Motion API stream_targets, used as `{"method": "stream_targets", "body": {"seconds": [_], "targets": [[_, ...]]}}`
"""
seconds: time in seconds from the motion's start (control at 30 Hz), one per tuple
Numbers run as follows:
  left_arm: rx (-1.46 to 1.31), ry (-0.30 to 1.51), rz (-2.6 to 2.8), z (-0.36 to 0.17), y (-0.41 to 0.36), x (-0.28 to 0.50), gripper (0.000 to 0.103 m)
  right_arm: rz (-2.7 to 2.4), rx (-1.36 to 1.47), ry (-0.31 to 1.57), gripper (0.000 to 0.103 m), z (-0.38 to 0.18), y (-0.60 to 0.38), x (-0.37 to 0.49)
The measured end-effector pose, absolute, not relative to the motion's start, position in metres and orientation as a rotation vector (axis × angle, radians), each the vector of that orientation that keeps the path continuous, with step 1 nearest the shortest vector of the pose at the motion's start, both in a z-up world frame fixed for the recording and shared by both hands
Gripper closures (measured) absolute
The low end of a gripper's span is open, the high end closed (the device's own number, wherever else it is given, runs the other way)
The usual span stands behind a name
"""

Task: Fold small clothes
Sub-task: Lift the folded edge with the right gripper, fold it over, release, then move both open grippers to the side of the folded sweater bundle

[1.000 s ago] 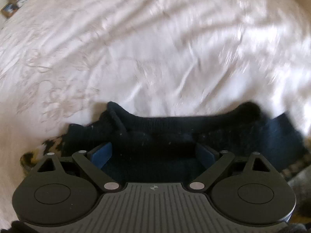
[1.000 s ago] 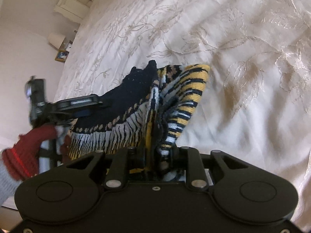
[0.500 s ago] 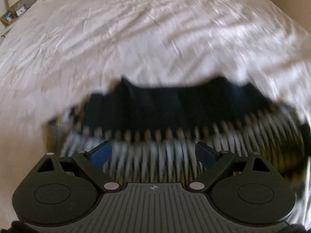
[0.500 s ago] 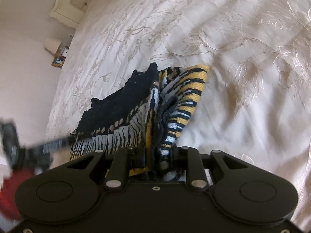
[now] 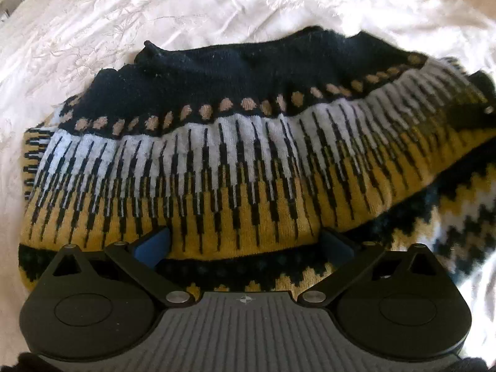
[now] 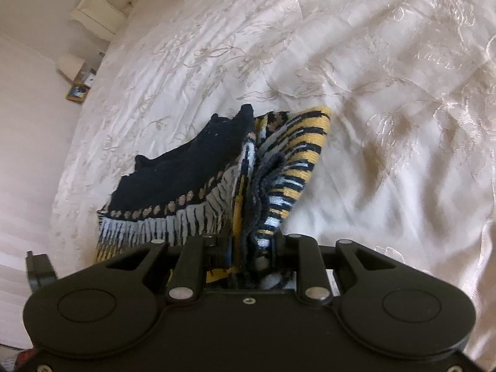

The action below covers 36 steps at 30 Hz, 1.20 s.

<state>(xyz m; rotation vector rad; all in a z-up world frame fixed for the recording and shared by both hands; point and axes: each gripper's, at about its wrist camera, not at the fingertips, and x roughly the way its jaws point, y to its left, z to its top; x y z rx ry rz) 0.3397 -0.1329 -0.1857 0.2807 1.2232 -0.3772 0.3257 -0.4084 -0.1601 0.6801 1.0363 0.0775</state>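
Observation:
A small knitted sweater (image 5: 232,155), navy at the far end with white, yellow and black bands, lies partly folded on the white bedspread (image 5: 217,6). My left gripper (image 5: 245,243) points steeply down over its yellow band. Its jaws are opening wide, and the knit lies under the gap without either blue pad (image 5: 152,245) pressing on it. In the right wrist view, my right gripper (image 6: 248,248) is shut on a bunched fold of the sweater (image 6: 186,179), lifting that edge off the bed. The rest of the sweater trails away to the left.
The embroidered cream bedspread (image 6: 372,62) spreads wide around the sweater. A white headboard (image 6: 93,9), a bedside lamp (image 6: 69,65) and a small picture frame (image 6: 77,93) stand at the far left. A black part of the left tool (image 6: 38,269) shows at the left edge.
My left gripper drew back from the sweater's navy end to its yellow band, and its jaws spread wider. It slid nearly out of the right wrist view. The right gripper kept its grip.

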Motion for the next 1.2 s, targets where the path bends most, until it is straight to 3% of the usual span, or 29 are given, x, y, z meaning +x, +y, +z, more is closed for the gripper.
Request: {"method": "stream_targets", "body": {"seconds": [0.37,0.57,0.97,1.03,1.13,1.2], "targets": [[0.113,1.09,-0.361,-0.115,-0.018,0.309,0.001,0.05,0.621,0.956,0.073,-0.092,-0.35,0.324],[0.062,1.131,-0.248,-0.126,0.056,0.292,0.001,0.159,0.577,0.92,0.073,-0.055,-0.265,0.348],[0.026,1.255,-0.24,-0.176,0.117,0.276,0.001,0.196,0.422,1.109,0.076,-0.138,-0.11,0.408],[0.03,1.257,-0.249,-0.178,0.117,0.278,0.001,0.19,0.381,1.126,0.073,-0.143,-0.097,0.408],[0.026,1.254,-0.245,-0.179,0.118,0.278,0.001,0.256,0.371,1.115,0.055,-0.145,-0.086,0.412],[0.015,1.251,-0.241,-0.178,0.118,0.277,0.001,0.345,0.401,1.069,0.055,-0.139,-0.086,0.408]]}}
